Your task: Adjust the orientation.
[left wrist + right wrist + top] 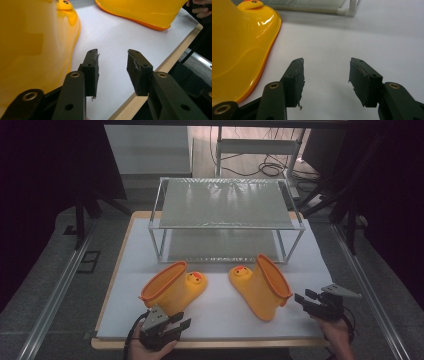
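Two yellow rubber boots with duck faces on the toes lie on the white table top (220, 315). The left boot (170, 290) lies with its opening toward the front left; the right boot (262, 287) lies with its opening toward the right. My left gripper (181, 321) is open just in front of the left boot, holding nothing. In the left gripper view, the left gripper (112, 67) has the left boot (32, 45) close on its left and the right boot (140, 12) farther off. My right gripper (301, 296) is open beside the right boot's opening. The right gripper view shows my right gripper (325, 77) to the right of that boot (239, 45).
A two-tier metal rack (225, 215) with mesh shelves stands at the back of the table, behind both boots. The table's wooden front edge (160, 67) runs just under my left gripper. Aluminium rails (55, 290) flank the table. Cables lie on the floor beyond the rack.
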Demonstrator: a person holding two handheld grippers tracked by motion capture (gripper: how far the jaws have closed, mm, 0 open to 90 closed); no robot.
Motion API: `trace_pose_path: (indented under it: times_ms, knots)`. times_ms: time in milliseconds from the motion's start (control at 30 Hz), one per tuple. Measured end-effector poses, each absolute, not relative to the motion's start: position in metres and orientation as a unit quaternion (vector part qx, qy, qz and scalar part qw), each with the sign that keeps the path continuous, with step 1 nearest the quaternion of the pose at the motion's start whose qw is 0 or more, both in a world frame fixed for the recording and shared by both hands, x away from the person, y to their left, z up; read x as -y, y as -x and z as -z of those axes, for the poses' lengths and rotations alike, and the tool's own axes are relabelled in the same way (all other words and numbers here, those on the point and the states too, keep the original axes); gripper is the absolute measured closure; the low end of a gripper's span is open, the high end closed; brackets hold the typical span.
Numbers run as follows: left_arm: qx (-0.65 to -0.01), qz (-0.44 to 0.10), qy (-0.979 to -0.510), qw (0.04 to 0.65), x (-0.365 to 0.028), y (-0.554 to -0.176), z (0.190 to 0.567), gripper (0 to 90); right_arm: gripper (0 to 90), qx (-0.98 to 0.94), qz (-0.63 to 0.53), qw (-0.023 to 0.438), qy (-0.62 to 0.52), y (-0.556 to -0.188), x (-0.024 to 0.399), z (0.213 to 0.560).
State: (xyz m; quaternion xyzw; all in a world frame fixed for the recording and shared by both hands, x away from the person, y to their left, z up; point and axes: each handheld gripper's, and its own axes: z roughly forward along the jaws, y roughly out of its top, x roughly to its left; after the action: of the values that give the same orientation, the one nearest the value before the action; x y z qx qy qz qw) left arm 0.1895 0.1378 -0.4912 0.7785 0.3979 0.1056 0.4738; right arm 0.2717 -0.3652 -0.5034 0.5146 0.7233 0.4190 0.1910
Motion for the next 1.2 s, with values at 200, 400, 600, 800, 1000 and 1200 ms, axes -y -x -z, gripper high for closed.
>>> trace_pose_path:
  times_ms: [200,400,600,800,1000,1200]
  knots:
    - [-0.392,-0.102,-0.781,0.475,-0.129,-0.195,0.49,56.5,44.9,-0.723,-0.42,0.193,-0.514,-0.268,0.366,0.502]
    - [-0.39,-0.099,-0.784,0.473,-0.126,-0.196,0.49,51.6,49.0,-0.731,-0.424,0.184,-0.503,-0.265,0.363,0.5]
    - [-0.39,-0.099,-0.785,0.472,-0.125,-0.198,0.489,51.0,60.5,-0.752,-0.422,0.169,-0.478,-0.263,0.356,0.503]
    - [-0.388,-0.095,-0.787,0.47,-0.12,-0.199,0.49,51.0,78.4,-0.774,-0.422,0.151,-0.447,-0.26,0.344,0.505]
    - [-0.385,-0.095,-0.789,0.469,-0.115,-0.199,0.488,51.0,87.7,-0.791,-0.42,0.14,-0.423,-0.259,0.332,0.509]
    - [-0.383,-0.093,-0.791,0.467,-0.113,-0.2,0.488,51.0,88.8,-0.807,-0.418,0.124,-0.398,-0.258,0.317,0.511]
